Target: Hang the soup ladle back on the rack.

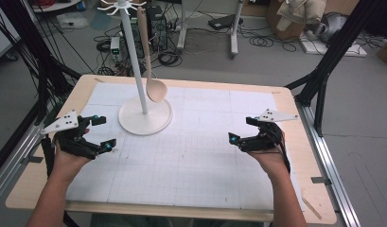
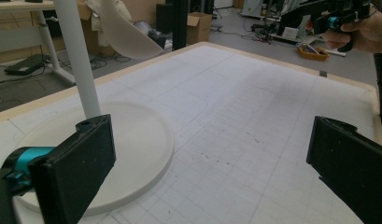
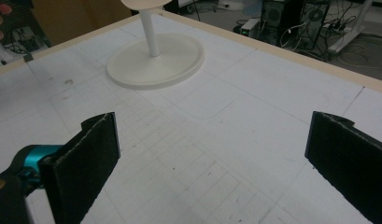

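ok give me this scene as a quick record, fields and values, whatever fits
surface: wooden table covered by a white gridded mat
stand: white round-based hook stand, far left of mat
hanging item: pale wooden spoon on the stand, bowl down, above the base
left tongs: open, empty, near the stand base
right tongs: open, empty, over the mat's right side

A robotics lab: black frame struts [image 1: 330,52] flank the gridded counter [image 1: 191,156], cables [image 1: 264,40] sprawl over the grey floor, with a computer tower [image 1: 155,28] and cardboard boxes [image 2: 198,25] beyond.
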